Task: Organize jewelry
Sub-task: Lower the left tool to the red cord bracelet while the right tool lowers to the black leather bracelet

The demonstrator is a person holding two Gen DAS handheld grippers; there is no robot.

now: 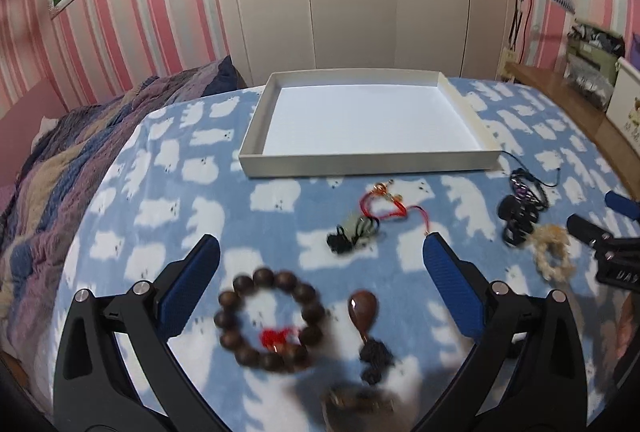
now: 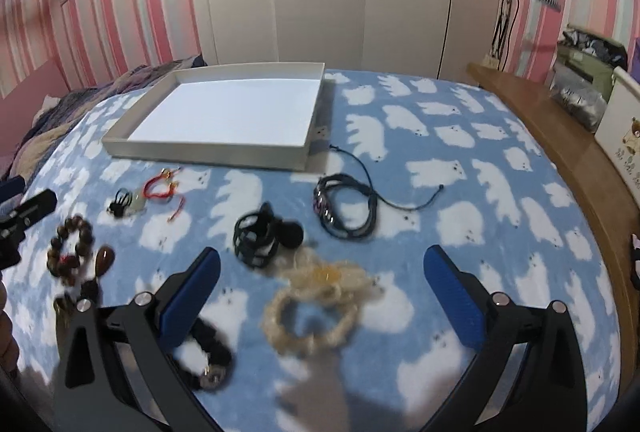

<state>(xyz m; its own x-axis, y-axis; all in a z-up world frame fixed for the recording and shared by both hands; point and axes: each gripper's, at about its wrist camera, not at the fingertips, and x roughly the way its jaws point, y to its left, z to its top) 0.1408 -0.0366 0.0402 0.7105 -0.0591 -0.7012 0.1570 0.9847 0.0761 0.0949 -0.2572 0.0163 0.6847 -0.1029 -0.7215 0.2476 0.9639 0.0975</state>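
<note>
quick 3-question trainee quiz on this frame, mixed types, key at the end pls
1. True or false: the white tray already holds a piece of jewelry.
2. Multiple choice: what lies between the open fingers of the left gripper? A) the cream bracelet B) the brown bead bracelet C) the black cord bracelet
3. Fill in: in the right wrist view, the item lying nearest between the fingers of the right gripper is the ____ bracelet.

Key:
1. False. The tray shows only its bare white floor; all pieces lie on the blue blanket.
2. B, the brown bead bracelet
3. cream, the cream bracelet
</note>
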